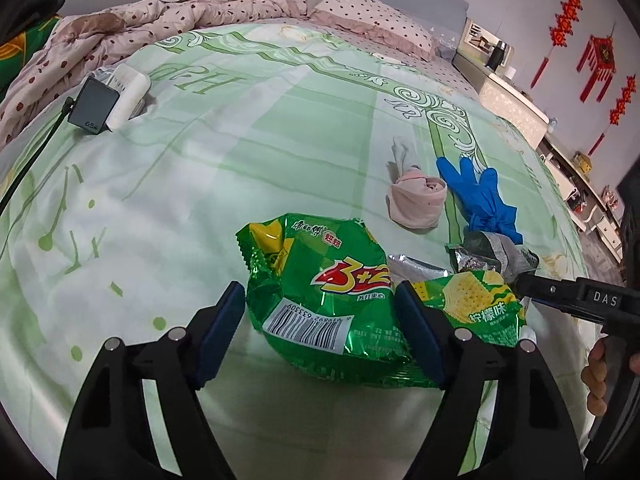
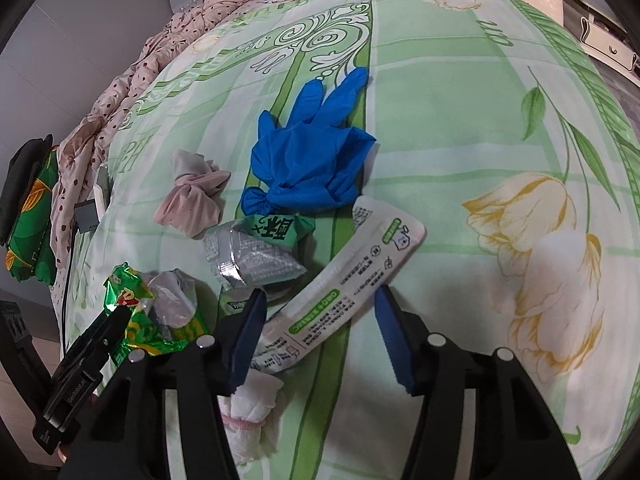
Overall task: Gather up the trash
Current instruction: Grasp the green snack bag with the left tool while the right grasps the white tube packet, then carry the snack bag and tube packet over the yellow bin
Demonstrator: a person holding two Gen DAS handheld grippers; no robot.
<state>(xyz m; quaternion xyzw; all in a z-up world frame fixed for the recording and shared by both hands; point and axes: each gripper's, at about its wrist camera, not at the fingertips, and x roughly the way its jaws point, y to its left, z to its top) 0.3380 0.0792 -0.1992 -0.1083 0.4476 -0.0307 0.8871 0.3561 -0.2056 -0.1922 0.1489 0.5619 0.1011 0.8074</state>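
Observation:
On the green bedsheet (image 1: 200,184) lies a crumpled green cracker bag (image 1: 328,292). My left gripper (image 1: 320,320) straddles it, open; the bag sits between the blue pads, the left pad just clear of it. A smaller lemon cracker wrapper (image 1: 472,300) and a silver wrapper (image 1: 480,252) lie to its right. My right gripper (image 2: 320,320) stands open over a long white wrapper (image 2: 352,272), whose lower end passes by the left pad. Beyond it lie a silver-green wrapper (image 2: 256,252), a blue glove (image 2: 308,152) and a crumpled tissue (image 2: 248,404).
A rolled pink sock (image 1: 416,200) lies beside the blue glove (image 1: 480,196). A grey charger (image 1: 96,104) and a white power strip (image 1: 128,96) sit at the far left, with a cable. A dotted quilt (image 1: 120,28) and pillow (image 1: 372,16) line the head. Cabinets (image 1: 512,96) stand right.

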